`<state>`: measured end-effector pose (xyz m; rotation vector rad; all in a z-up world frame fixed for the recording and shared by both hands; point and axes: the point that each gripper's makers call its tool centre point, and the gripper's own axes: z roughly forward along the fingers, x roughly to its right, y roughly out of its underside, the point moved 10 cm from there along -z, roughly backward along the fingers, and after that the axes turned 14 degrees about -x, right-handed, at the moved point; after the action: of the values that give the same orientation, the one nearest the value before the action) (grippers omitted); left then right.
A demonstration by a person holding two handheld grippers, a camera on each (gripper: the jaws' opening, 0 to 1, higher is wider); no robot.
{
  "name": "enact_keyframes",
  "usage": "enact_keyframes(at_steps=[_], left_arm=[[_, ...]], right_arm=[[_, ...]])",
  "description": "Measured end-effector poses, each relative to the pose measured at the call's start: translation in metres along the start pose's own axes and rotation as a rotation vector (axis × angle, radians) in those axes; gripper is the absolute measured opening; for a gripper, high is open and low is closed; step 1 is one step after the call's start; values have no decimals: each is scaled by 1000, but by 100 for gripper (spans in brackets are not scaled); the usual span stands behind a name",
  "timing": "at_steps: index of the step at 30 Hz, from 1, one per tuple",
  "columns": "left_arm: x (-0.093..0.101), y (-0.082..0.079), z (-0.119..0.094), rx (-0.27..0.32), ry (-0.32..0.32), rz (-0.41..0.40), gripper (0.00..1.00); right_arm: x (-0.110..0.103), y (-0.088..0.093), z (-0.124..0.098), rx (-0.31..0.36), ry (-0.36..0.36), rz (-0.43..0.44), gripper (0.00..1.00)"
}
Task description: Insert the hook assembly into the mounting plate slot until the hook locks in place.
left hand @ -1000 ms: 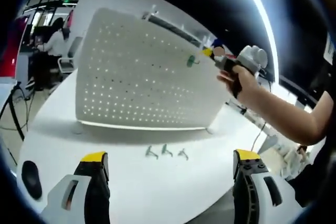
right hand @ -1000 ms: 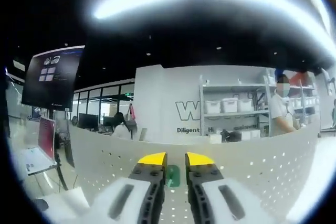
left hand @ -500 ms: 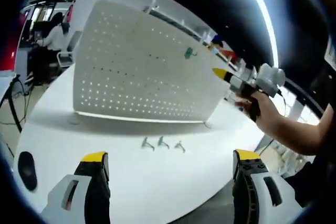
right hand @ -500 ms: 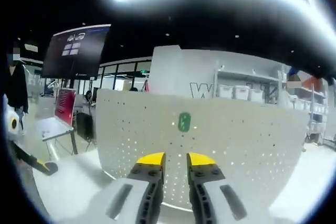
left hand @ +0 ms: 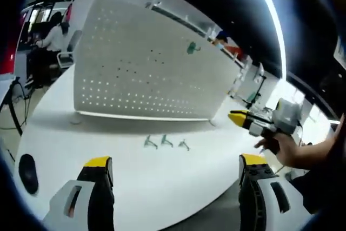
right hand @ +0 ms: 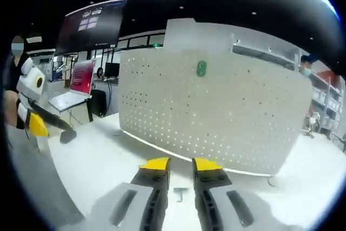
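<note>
White table point(left hand: 124, 171): green hook point(right hand: 201, 68) hangs high on perforated plate point(left hand: 135, 68); left claw point(left hand: 175, 169) spread, right claw point(right hand: 181, 164) nearly closed, empty.

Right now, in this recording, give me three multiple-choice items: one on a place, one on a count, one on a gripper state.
1. Where is the green hook?
A. lying on the table
B. high on the white pegboard
C. between the right gripper's fingers

2. How many loose hooks lie on the white table in front of the pegboard?
A. one
B. three
C. six

3. How does the left gripper stand?
A. open, holding nothing
B. shut on a hook
C. shut on the pegboard

Answers:
1 B, it sits near the board's top edge.
2 B, three lie in a row.
3 A, its fingers stand wide apart.
</note>
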<state>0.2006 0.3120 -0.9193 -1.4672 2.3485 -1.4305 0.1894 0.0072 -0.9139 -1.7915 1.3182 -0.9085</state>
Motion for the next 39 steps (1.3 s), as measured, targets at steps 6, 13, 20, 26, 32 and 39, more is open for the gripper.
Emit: enact_keyframes(at_steps=[6, 13, 20, 26, 32, 39], left_arm=[[4, 3, 1, -3, 3, 4, 98], [5, 9, 0, -34, -11, 23, 98], [2, 15, 1, -45, -10, 8, 99], [1, 18, 4, -79, -8, 6, 99], [-1, 9, 7, -79, -10, 17, 99], [-6, 7, 9, -89, -16, 12, 98]], right_arm=[[-7, 22, -10, -51, -21, 60, 13], [-18, 38, -17, -112, -69, 20, 13], [-20, 56, -15, -191, -119, 85, 13], [-15, 59, 1, -253, -148, 61, 13], [-6, 66, 30, -298, -164, 29, 13], [6, 84, 78, -389, -184, 39, 13]])
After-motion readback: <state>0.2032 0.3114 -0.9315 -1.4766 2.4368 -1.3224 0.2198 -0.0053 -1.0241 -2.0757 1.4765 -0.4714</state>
